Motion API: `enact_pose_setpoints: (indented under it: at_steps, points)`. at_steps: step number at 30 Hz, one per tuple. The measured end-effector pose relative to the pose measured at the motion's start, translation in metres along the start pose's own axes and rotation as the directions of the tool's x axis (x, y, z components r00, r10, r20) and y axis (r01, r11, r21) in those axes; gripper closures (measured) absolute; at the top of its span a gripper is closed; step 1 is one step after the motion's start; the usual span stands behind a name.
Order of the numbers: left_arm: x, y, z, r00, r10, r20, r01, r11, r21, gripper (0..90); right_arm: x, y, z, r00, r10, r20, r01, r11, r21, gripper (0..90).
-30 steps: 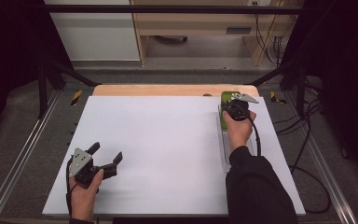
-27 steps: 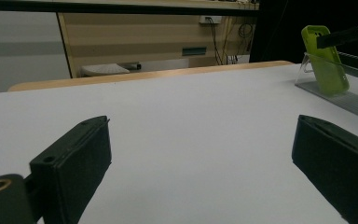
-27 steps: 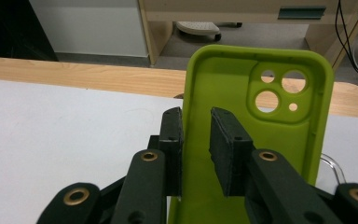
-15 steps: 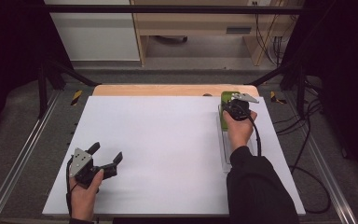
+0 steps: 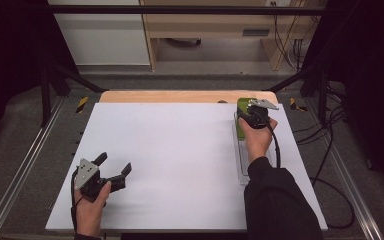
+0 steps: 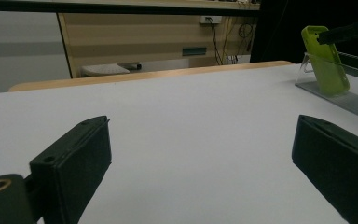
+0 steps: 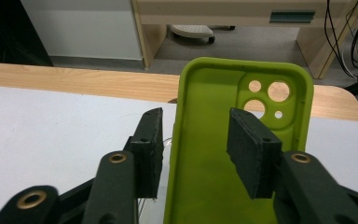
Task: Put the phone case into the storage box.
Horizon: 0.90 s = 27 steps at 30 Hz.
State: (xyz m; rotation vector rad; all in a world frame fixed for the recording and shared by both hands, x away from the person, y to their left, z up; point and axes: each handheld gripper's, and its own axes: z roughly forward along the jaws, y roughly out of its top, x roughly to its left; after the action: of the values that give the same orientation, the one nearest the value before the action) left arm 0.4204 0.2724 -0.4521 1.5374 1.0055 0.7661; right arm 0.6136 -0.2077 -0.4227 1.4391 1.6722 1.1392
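Note:
A lime green phone case (image 7: 214,186) leans upright in a clear acrylic stand (image 5: 242,160) at the far right of the white table; it also shows as the green case (image 5: 241,107) and, farther off, the case (image 6: 328,65). My right gripper (image 7: 195,116) straddles the case's left wall, one jaw outside and one inside the shell. Its jaws have just been opening, and a gap shows between the pads and the wall. In the high view the right gripper (image 5: 250,114) sits over the case's top. My left gripper (image 5: 114,167) rests at the front left, wide open, nothing between its jaws (image 6: 203,125).
The white tabletop (image 5: 180,150) spreads between the two hands, with a wooden strip (image 5: 180,96) along its far edge. Metal rails run down both sides. Cables (image 5: 330,150) lie on the floor to the right, and a wooden cabinet (image 5: 205,30) stands behind.
Both hands stay where they were, and the green case has not shifted in the high view.

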Motion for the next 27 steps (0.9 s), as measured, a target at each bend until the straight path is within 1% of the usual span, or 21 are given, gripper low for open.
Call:
enact_pose_setpoints:
  at_steps: [9, 11, 16, 18, 22, 25, 27]
  points:
    - [0.000, 0.000, 0.000, 1.0000, 0.001, 0.000, -0.001, 1.0000, 0.000, 4.3, -0.001, 0.005, -0.005, 0.9997, 0.009, 0.023, -0.009, 1.000, -0.013, 44.3]
    - [0.000, 0.000, 0.000, 1.0000, 0.000, 0.000, 0.000, 1.0000, 0.000, 4.2, -0.001, 0.005, -0.006, 0.9995, 0.004, 0.030, -0.004, 1.000, -0.017, 43.0]
    - [0.000, 0.000, 0.000, 1.0000, 0.001, 0.000, -0.001, 1.0000, 0.000, 4.2, 0.000, 0.008, -0.006, 0.9996, 0.005, 0.028, -0.005, 1.000, -0.011, 39.0]
    - [0.000, 0.000, 0.000, 1.0000, 0.001, 0.000, -0.001, 1.0000, 0.000, 4.2, 0.000, 0.009, -0.006, 0.9997, 0.003, 0.023, -0.003, 1.000, 0.000, 37.4]
    - [0.000, 0.000, 0.000, 1.0000, 0.001, 0.000, -0.001, 1.0000, 0.000, 4.2, 0.001, 0.011, -0.007, 0.9998, 0.000, 0.022, 0.000, 1.000, -0.002, 34.2]
    - [0.000, 0.000, 0.000, 1.0000, 0.001, 0.000, -0.001, 1.0000, 0.000, 4.3, 0.002, 0.013, -0.008, 0.9996, -0.005, 0.027, 0.005, 1.000, 0.000, 29.8]
    - [0.000, 0.000, 0.000, 1.0000, 0.001, 0.001, -0.001, 1.0000, 0.000, 4.2, 0.002, 0.013, -0.008, 0.9992, -0.011, 0.038, 0.011, 1.000, -0.004, 27.2]
